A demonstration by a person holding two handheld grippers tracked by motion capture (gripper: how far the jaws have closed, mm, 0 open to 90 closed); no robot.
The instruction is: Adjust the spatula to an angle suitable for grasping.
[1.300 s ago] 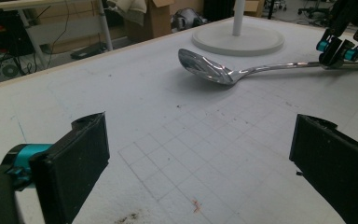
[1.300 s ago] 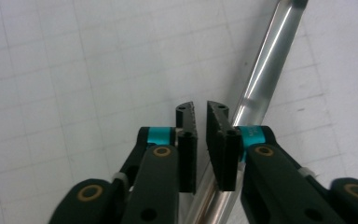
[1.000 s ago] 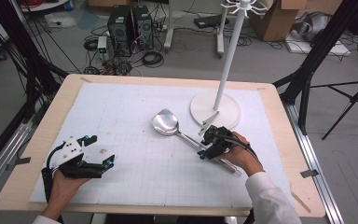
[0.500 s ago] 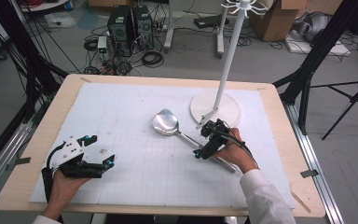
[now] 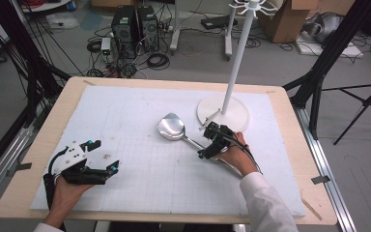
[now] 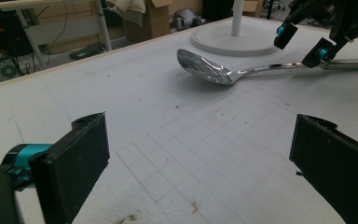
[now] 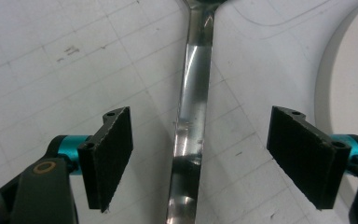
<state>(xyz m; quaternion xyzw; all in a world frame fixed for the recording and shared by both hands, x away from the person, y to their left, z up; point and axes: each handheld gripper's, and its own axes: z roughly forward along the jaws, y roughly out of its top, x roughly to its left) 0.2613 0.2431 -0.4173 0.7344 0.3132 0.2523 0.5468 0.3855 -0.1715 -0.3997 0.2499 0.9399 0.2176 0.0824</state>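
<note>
A: Our right gripper (image 7: 200,158), jaws just narrowing yet clear, straddles the shiny steel serving spoon's (image 5: 174,128) handle, seven o'clock of the white round-based stand (image 5: 223,112).
B: Closure comes next; our left gripper (image 6: 196,163) rests open.

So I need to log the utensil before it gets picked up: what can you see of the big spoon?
The spoon is shiny metal, with a broad bowl and a long flat handle. It lies flat on the white gridded mat, bowl up, just beside the white stand's round base. The right gripper straddles the handle, with its jaws open and gaps on both sides, having just been closing.
</note>
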